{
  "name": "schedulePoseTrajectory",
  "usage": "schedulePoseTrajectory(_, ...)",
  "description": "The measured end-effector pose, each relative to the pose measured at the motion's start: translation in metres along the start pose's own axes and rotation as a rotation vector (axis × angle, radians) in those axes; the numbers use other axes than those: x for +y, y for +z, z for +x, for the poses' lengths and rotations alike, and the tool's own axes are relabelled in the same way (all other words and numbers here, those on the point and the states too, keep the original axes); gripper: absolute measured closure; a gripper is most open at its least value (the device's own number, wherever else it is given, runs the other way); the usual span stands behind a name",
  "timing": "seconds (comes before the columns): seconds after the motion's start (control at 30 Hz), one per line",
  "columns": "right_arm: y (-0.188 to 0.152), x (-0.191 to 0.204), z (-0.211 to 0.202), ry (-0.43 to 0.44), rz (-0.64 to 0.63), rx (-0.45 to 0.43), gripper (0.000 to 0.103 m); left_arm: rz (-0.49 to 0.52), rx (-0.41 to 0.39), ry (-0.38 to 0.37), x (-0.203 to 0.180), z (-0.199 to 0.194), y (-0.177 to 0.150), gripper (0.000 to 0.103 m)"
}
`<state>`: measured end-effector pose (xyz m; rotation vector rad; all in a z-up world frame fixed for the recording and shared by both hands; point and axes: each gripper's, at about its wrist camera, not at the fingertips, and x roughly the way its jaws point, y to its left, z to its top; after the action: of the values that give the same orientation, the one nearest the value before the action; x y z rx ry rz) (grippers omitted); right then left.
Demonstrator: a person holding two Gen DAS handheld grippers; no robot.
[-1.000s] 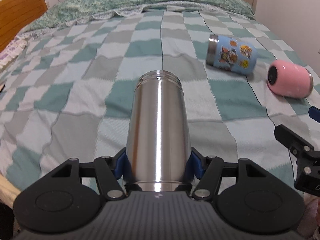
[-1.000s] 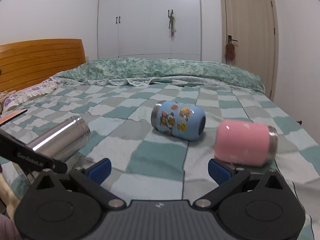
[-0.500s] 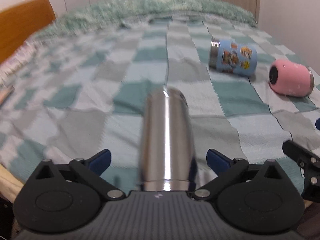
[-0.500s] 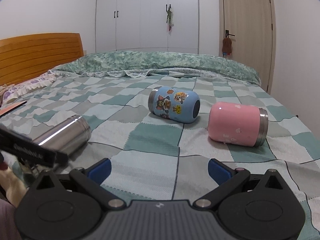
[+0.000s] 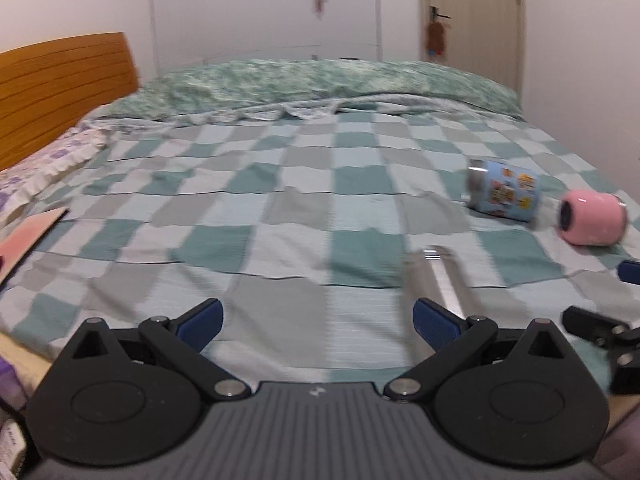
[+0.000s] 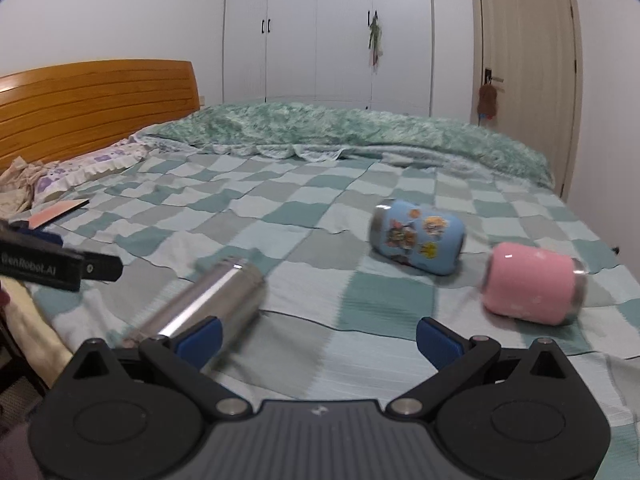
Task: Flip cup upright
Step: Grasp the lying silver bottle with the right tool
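Note:
A steel cup (image 6: 204, 300) lies on its side on the checked bedspread; in the left wrist view it (image 5: 440, 280) lies just beyond my right fingertip, blurred. My left gripper (image 5: 316, 322) is open and empty, and it also shows at the left edge of the right wrist view (image 6: 60, 266). My right gripper (image 6: 318, 334) is open and empty, with the steel cup by its left fingertip. A blue cartoon cup (image 6: 418, 242) and a pink cup (image 6: 532, 284) lie on their sides further right.
The bed (image 6: 280, 216) has a wooden headboard (image 6: 96, 108) at left, a green duvet (image 6: 340, 128) at the far end, and a pillow (image 6: 84, 166). A pink card (image 5: 28, 236) lies near the left edge. Wardrobe and door stand behind.
My left gripper opened and let go of the steel cup, then drew back and swung left. The cup now lies on the bedspread. My right gripper shifted slightly.

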<state>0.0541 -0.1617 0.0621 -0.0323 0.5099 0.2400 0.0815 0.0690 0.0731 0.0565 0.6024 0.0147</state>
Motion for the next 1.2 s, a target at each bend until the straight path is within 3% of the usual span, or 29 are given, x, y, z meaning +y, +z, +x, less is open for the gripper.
schedulePoseTrajectory(0.2,0.018,0.033,0.027,0.015,0.063,0.088,0.0,0.0,-0.012,-0.003,0.047,0.011,-0.012,0.0)
schedulePoseTrajectory(0.57,0.04,0.074,0.083,-0.013,0.141,0.237,0.001,0.026,-0.001,-0.031,0.078,0.037,-0.022,0.0)
schedulePoseTrajectory(0.73,0.043,0.077,0.109,-0.013,0.163,0.308,0.006,0.038,0.005,-0.046,0.085,0.047,-0.022,0.0)
schedulePoseTrajectory(0.87,0.04,0.069,0.124,-0.008,0.203,0.369,0.017,0.042,0.007,-0.068,0.09,0.052,-0.023,0.0)
schedulePoseTrajectory(0.97,0.039,0.064,0.134,0.045,0.237,0.413,0.036,0.053,0.014,-0.075,0.091,0.056,-0.024,0.0)
schedulePoseTrajectory(1.2,0.038,0.06,0.13,0.081,0.269,0.392,0.037,0.049,0.016,-0.084,0.094,0.058,-0.026,0.0)
